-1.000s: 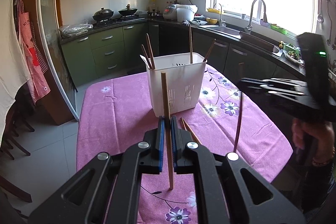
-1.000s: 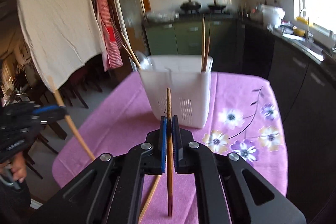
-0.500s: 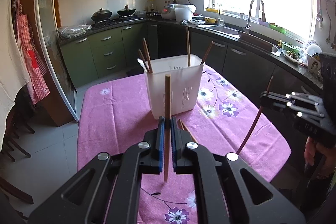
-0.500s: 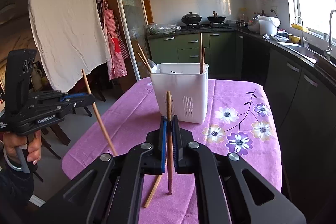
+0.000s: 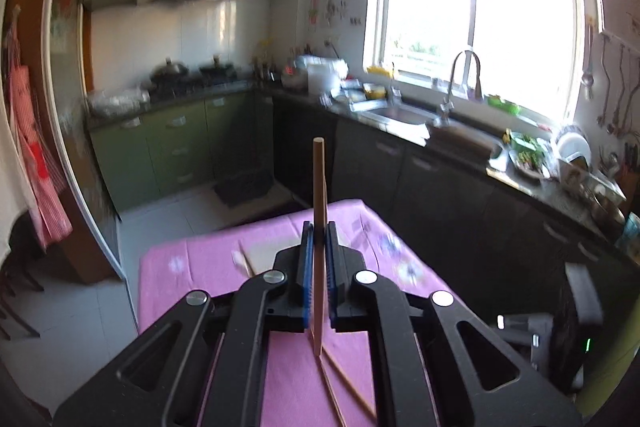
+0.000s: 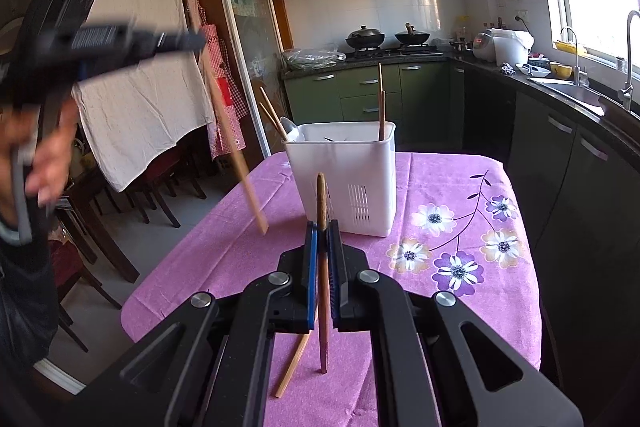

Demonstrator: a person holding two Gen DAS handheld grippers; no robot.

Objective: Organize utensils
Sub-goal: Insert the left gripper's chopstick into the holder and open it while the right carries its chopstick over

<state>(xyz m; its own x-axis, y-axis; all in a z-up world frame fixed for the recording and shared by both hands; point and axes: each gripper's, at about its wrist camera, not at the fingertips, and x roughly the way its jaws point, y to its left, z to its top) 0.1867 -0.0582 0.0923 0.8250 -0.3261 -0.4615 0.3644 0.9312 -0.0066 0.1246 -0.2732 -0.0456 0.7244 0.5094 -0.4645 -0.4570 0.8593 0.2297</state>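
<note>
Green kitchen cabinets (image 5: 176, 143) and a bright window back the left view, where the left gripper (image 5: 319, 247) clamps an upright chopstick (image 5: 319, 187) above the pink floral tablecloth (image 5: 184, 267). Right view: the right gripper (image 6: 323, 243) pinches a darker chopstick (image 6: 322, 267) before the white utensil caddy (image 6: 344, 179).

The white utensil holder (image 6: 347, 179) stands near the far edge of the surface (image 6: 440, 187), and the chopsticks (image 6: 381, 107) and spoon (image 6: 290, 131) sticking out of its top crowd the left and right corners of its opening; the middle of the opening looks free. The right side of the surface, with the flower print, is bare. Loose chopsticks (image 6: 294, 363) lie by the near edge. At the left edge, the raised left gripper (image 6: 188, 41) and its slanting chopstick (image 6: 236, 155) block the way. Chairs (image 6: 160, 187) stand close there.
</note>
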